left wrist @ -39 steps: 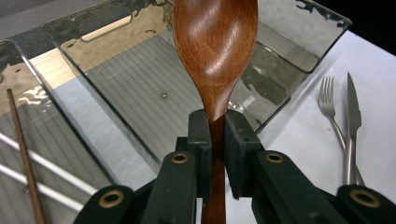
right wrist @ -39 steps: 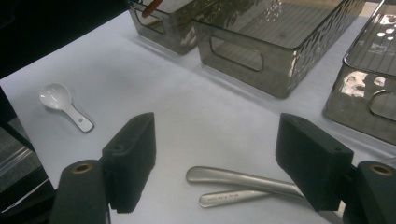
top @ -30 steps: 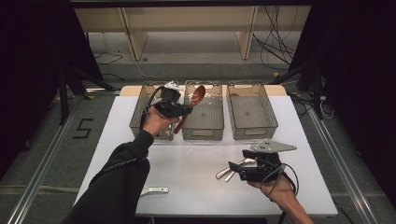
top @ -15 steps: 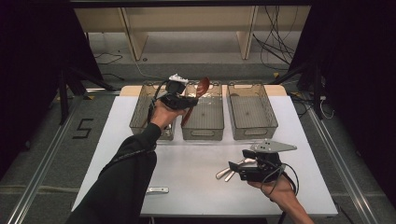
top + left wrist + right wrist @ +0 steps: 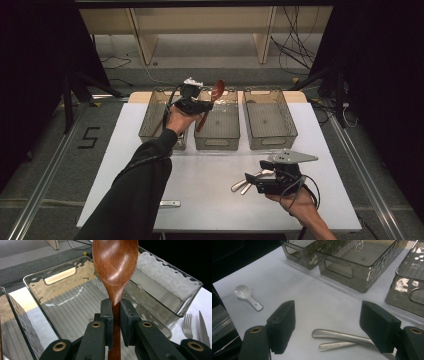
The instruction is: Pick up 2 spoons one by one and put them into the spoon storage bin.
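**A:** High view: your left gripper holds the wooden spoon over the middle bin, bowl tipped up past the jaws toward the far rim. A second back that gripper sat nearer the left bin; it has since slid across toward the middle one and dipped a little.

**B:** So what does that tell you about the job?

**A:** Sorting, by the look of it. You seem to be lining the spoon up with the middle bin, and a release looks like the next step.

**B:** And the left gripper view?

**A:** Your jaws are pinched tight on the spoon's neck, the handle running down between them, the bowl rising just beyond the tips. The middle bin's floor lies under and past the jaws. A fork and a knife lie off to the right of them on the table.

**B:** Right gripper view?

**A:** Your right gripper has stayed put, jaws wide, nothing gripped. Two metal handles lie on the white table between and just under the pads, untouched. A small white spoon lies well off beyond the left jaw.
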`<action>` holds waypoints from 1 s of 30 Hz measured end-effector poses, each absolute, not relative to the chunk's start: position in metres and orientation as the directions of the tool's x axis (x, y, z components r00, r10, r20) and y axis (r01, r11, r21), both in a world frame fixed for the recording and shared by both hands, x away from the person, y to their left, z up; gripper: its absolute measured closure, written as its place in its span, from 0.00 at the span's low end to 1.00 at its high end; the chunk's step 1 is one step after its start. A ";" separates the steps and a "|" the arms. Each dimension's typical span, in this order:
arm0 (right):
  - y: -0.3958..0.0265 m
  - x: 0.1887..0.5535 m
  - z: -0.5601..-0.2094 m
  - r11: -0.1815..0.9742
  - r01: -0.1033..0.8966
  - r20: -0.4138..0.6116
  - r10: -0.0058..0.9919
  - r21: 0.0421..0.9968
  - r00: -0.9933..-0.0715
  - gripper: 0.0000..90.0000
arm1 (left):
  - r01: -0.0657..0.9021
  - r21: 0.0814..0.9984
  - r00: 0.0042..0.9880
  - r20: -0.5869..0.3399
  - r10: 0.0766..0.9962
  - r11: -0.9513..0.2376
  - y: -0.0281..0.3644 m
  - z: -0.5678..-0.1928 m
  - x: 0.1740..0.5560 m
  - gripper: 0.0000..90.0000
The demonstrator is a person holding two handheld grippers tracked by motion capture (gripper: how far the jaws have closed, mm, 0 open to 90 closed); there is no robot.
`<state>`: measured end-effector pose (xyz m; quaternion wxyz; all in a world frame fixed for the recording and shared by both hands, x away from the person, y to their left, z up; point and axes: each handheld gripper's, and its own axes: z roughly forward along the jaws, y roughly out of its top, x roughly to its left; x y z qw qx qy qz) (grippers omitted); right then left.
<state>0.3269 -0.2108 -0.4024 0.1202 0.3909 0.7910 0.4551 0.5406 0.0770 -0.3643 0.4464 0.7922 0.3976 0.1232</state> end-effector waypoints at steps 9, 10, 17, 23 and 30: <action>-0.210 0.327 -0.402 0.283 0.507 0.163 0.726 0.814 -0.668 0.33 | 0.531 0.804 0.642 -0.176 0.746 -0.267 0.079 -0.374 0.545 0.90; -0.210 0.327 -0.402 0.282 0.507 0.163 0.727 0.815 -0.667 0.33 | 0.530 0.804 0.642 -0.175 0.747 -0.267 0.079 -0.374 0.545 0.90; -0.210 0.327 -0.403 0.283 0.508 0.165 0.726 0.814 -0.668 0.33 | 0.534 0.802 0.641 -0.179 0.747 -0.266 0.076 -0.379 0.548 0.89; -0.211 0.327 -0.403 0.283 0.507 0.163 0.726 0.815 -0.668 0.33 | 0.547 0.796 0.626 -0.185 0.757 -0.258 0.078 -0.380 0.546 0.77; -0.210 0.327 -0.403 0.284 0.507 0.162 0.726 0.814 -0.668 0.33 | 0.559 0.789 0.626 -0.201 0.754 -0.254 0.092 -0.371 0.540 0.66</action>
